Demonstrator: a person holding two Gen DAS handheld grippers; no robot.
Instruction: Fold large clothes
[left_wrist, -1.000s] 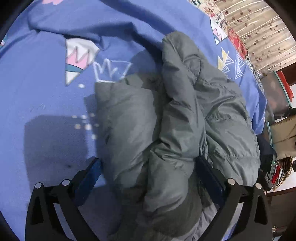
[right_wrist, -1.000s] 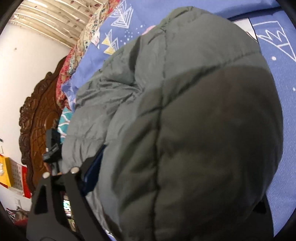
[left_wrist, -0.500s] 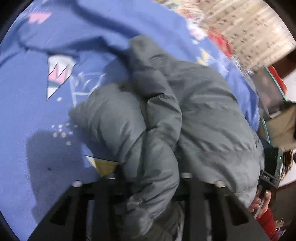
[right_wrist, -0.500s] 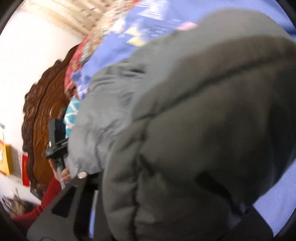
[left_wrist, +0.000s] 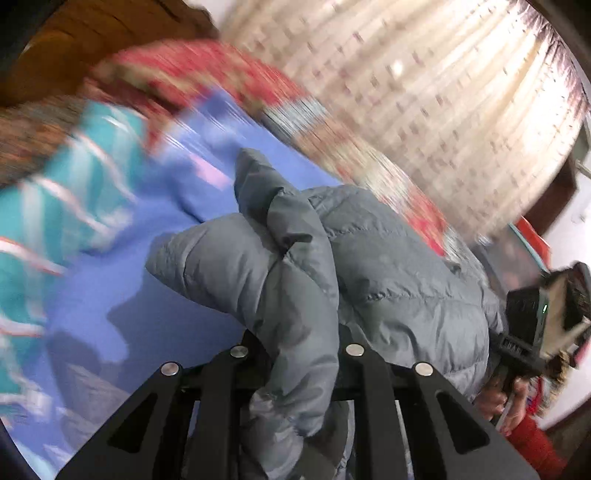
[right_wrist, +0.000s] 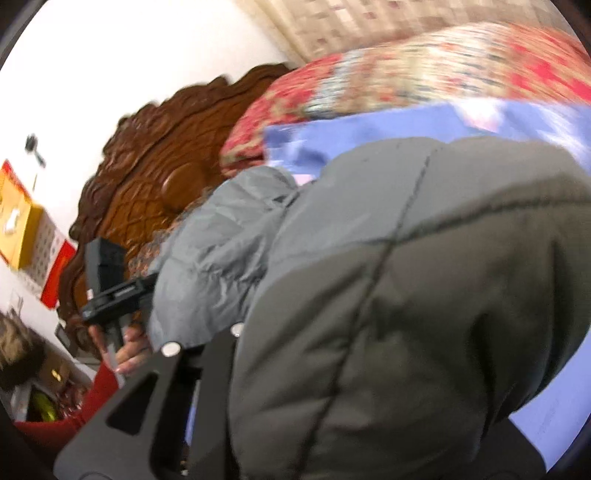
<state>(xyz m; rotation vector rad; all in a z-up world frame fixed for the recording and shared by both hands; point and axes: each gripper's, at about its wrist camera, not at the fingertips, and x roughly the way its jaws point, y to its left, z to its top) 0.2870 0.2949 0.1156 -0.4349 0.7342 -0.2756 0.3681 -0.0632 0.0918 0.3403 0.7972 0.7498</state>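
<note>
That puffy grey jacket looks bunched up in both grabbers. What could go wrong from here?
The left gripper pinches only one narrow, slippery-looking fold of the grey jacket, so it might slide out during the lift. The right gripper's camera is mostly covered by jacket, so its hold is hard to check. The sleeve pokes out loose and may spoil the fold once laid on the blue bedspread.

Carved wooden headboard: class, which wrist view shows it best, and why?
The right wrist view. The carved wooden headboard stands there in full relief against the wall, left of the grey puffer jacket. The left wrist view catches only a blurred brown corner at top left.
</note>
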